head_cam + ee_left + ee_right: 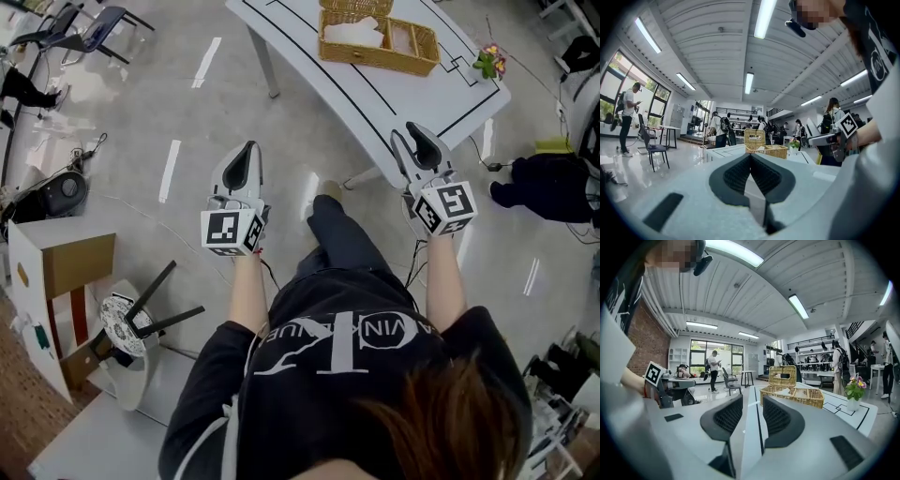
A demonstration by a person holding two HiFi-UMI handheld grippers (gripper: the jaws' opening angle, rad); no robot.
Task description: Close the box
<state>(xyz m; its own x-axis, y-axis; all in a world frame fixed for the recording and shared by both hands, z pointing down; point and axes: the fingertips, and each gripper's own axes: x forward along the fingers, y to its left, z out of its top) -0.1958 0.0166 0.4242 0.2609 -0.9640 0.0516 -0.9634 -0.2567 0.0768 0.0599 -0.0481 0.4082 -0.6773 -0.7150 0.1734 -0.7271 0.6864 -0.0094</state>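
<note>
The box is a woven wicker basket (378,37) on the white table (309,66), with its lid (354,7) standing up at the far side and pale contents inside. It also shows ahead in the left gripper view as the wicker basket (765,145) and in the right gripper view as the wicker basket (792,391). My left gripper (249,150) hangs over the floor short of the table, its jaws meeting at the tip with nothing between them (750,155). My right gripper (413,133) reaches the table's near edge, jaws apart and empty (752,401).
A small flower pot (488,64) stands at the table's right corner. A cardboard box (56,272) and a tipped stool (131,323) are on the floor at the left, a dark bag (548,183) at the right. Several people stand in the hall behind.
</note>
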